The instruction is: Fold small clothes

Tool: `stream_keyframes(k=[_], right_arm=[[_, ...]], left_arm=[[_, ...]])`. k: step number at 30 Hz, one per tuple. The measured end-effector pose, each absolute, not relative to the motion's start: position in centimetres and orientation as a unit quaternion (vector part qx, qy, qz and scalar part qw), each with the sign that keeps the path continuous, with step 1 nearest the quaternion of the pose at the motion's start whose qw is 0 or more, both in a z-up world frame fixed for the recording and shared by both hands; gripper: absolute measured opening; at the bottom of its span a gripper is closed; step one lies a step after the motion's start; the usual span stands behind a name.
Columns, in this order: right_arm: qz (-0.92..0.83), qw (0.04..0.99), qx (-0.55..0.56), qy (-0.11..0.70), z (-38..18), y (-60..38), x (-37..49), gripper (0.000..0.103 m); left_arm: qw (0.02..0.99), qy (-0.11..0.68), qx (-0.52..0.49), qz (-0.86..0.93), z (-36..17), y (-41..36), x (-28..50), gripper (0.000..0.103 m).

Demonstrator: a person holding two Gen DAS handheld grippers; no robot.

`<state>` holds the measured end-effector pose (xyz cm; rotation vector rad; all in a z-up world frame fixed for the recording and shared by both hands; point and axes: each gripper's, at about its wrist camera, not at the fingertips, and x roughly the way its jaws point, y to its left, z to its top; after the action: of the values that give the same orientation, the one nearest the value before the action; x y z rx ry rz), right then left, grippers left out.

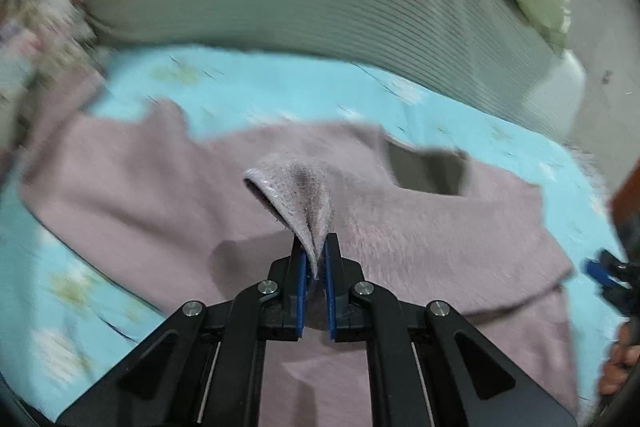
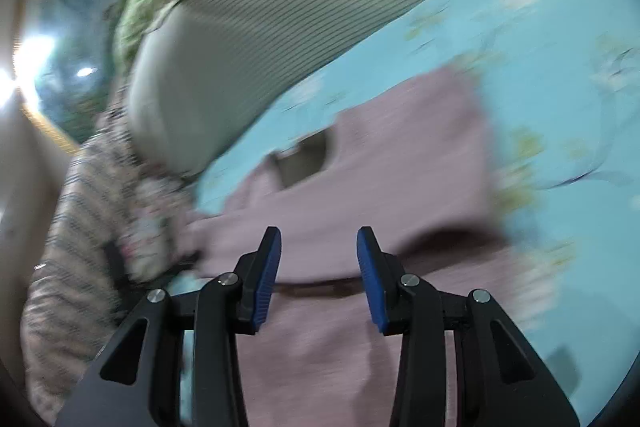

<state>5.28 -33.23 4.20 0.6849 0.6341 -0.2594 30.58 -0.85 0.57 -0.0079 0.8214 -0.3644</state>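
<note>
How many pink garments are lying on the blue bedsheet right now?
1. A pink fuzzy sweater lies spread across the blue floral sheet, one edge pinched up in the left claw. More clothes may be hidden outside the blurred views.

1. Your left gripper (image 1: 316, 251) points forward and downward. Its two blue-padded fingers (image 1: 301, 291) stand almost together, pinching a raised fold of the mauve garment (image 1: 304, 195) between them.
2. The black linkage arms of that gripper fan out toward the near edge of the left wrist view, drawn in narrow.
3. Your right gripper (image 2: 319, 259) also tilts downward. Its blue pads (image 2: 266, 283) stand clearly apart, with nothing between them.
4. In the left wrist view, the right gripper's tip (image 1: 604, 273) shows at the far right edge, blurred.
5. Below it, part of your right hand (image 1: 618, 367) shows at the frame's edge, fingers curled.
</note>
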Motion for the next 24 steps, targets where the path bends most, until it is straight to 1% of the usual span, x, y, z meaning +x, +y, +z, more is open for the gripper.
stream_keyframes(k=[2,3,4,6,9,13,14,15,16,20,24], right_arm=[[-0.163,0.878,0.328,0.307,3.9,-35.0,5.1,0.041],[-0.176,0.872,0.332,0.314,3.6,-35.9,5.4,0.044],[-0.186,0.866,0.334,0.323,3.2,-36.7,5.7,0.053],[-0.197,0.857,0.333,0.34,2.2,-38.1,6.9,0.062],[-0.195,0.852,0.319,0.366,0.9,-39.5,9.3,0.062],[-0.192,0.843,0.291,0.41,-1.3,-40.0,12.5,0.061],[-0.194,0.846,0.271,0.416,-1.4,-39.8,13.0,0.06],[-0.198,0.846,0.254,0.425,-1.4,-39.6,13.2,0.042],[-0.194,0.844,0.256,0.43,-1.5,-39.7,13.3,0.008],[-0.204,0.856,0.257,0.399,0.4,-40.7,11.8,0.007],[-0.219,0.84,0.239,0.435,-1.1,-41.2,12.5,0.007]], left_arm=[[0.898,0.409,0.006,-0.163,-0.5,-0.2,31.8,0.006],[0.894,0.418,0.003,-0.162,-1.1,0.1,32.4,0.006],[0.891,0.425,-0.002,-0.159,-1.6,0.2,32.9,0.006],[0.891,0.425,-0.011,-0.16,-1.8,1.0,32.8,0.007],[0.894,0.417,-0.016,-0.164,-1.4,0.7,32.4,0.007],[0.894,0.416,0.016,-0.163,-1.3,0.5,31.5,0.007],[0.894,0.417,0.018,-0.163,-1.4,0.3,31.5,0.007],[0.893,0.419,0.018,-0.162,-1.4,0.3,31.6,0.007],[0.893,0.42,0.016,-0.161,-1.5,0.3,31.6,0.007],[0.889,0.425,-0.004,-0.17,-1.2,0.3,31.7,0.007],[0.884,0.437,0.016,-0.165,-2.5,-1.2,31.7,0.008]])
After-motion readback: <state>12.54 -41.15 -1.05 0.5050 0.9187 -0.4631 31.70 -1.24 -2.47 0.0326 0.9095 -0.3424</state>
